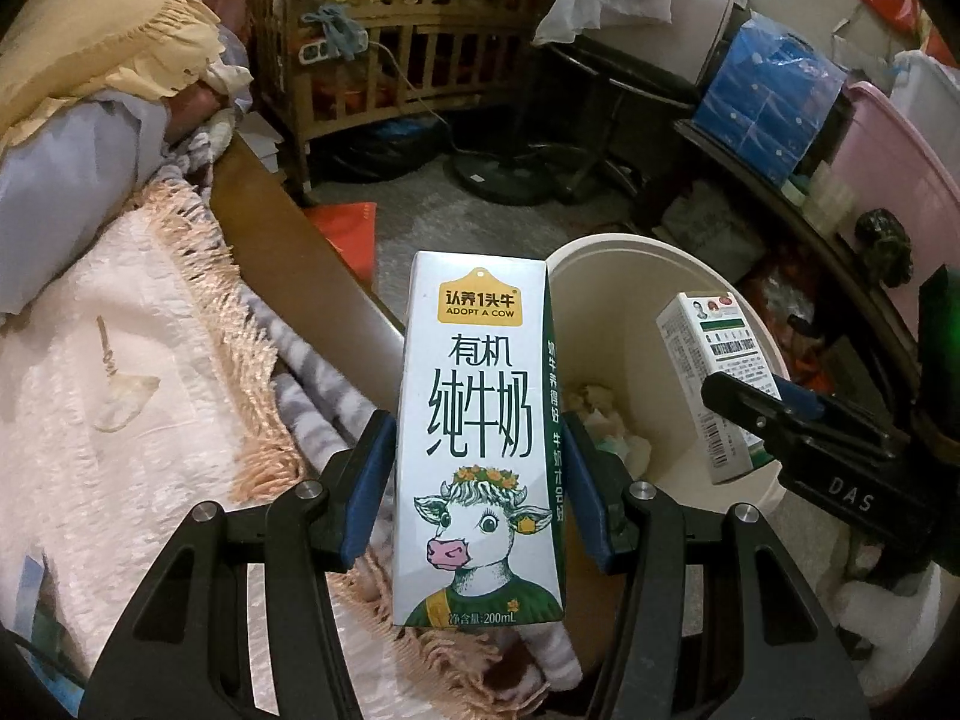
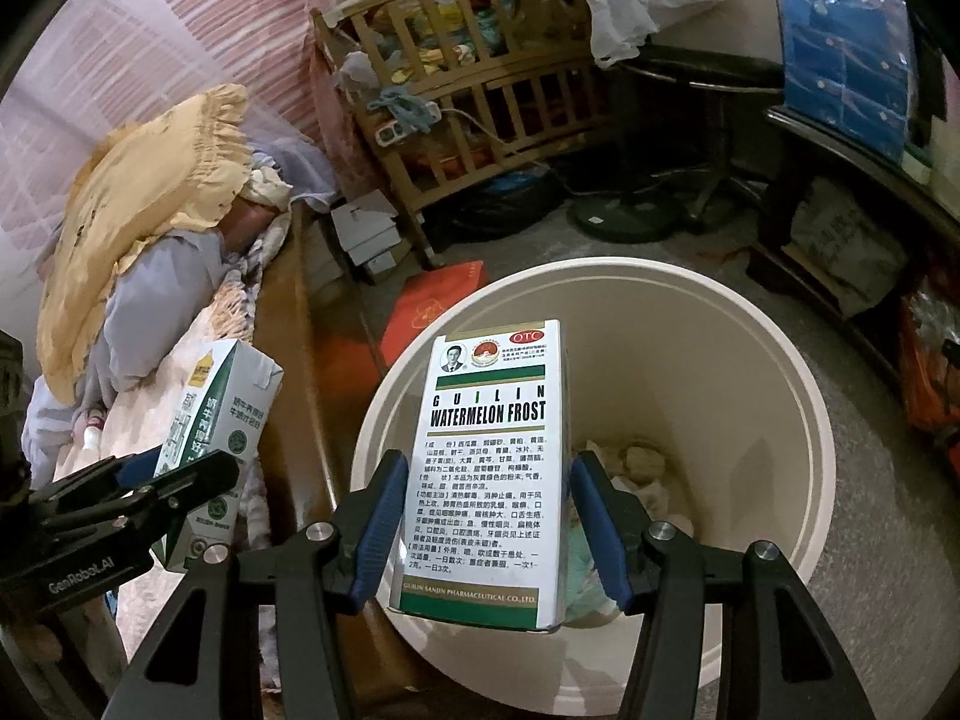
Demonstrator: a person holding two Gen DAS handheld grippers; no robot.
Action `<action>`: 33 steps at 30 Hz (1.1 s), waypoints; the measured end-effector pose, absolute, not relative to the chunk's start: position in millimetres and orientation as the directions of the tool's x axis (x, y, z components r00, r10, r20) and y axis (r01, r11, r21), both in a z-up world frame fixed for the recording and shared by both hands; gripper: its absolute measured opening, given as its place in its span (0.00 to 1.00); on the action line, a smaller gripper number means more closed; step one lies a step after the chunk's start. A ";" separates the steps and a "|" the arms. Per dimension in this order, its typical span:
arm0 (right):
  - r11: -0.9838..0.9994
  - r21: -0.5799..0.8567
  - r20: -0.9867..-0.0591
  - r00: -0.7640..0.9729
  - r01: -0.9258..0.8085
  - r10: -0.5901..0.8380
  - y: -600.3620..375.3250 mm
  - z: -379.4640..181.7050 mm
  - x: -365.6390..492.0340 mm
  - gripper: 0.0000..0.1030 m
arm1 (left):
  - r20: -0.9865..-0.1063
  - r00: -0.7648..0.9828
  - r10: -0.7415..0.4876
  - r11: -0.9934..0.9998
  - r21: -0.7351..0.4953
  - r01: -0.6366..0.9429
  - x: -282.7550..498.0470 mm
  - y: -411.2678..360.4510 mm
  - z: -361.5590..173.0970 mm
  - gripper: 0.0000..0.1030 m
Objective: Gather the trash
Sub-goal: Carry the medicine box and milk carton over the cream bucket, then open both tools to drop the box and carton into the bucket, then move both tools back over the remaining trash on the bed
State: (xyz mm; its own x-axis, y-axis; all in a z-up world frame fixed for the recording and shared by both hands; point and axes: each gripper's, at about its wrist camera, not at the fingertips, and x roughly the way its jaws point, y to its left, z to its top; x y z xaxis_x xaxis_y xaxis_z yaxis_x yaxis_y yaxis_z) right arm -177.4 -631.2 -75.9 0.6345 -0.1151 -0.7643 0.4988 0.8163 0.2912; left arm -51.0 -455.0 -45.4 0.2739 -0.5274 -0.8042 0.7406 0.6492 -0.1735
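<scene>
My left gripper (image 1: 480, 480) is shut on a white and green milk carton (image 1: 480, 420) with a cow picture, held upright over the bed edge beside the bin. My right gripper (image 2: 486, 516) is shut on a white Guilin Watermelon Frost medicine box (image 2: 489, 468), held above the open cream trash bin (image 2: 780, 372). The bin (image 1: 606, 252) holds crumpled tissues (image 2: 636, 468) at its bottom. The milk carton (image 2: 216, 420) and left gripper (image 2: 150, 480) show at the left of the right wrist view. The medicine box (image 1: 714, 372) and right gripper (image 1: 774, 414) show at the right of the left wrist view.
A bed with a pink fringed blanket (image 1: 120, 360) and yellow pillow (image 1: 108, 30) lies left, with a wooden bed frame (image 1: 288, 228) beside the bin. A wooden crib (image 2: 480, 102), a fan base (image 2: 624, 216), a red paper (image 2: 432, 306) and a dark shelf (image 2: 840, 192) surround the floor.
</scene>
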 end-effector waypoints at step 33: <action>0.736 0.327 -0.768 0.621 0.593 -0.159 -647.5 -86.5 -190.8 0.69 | -0.751 0.213 -0.625 0.626 -0.320 0.711 -44.4 -459.7 -31.1 0.62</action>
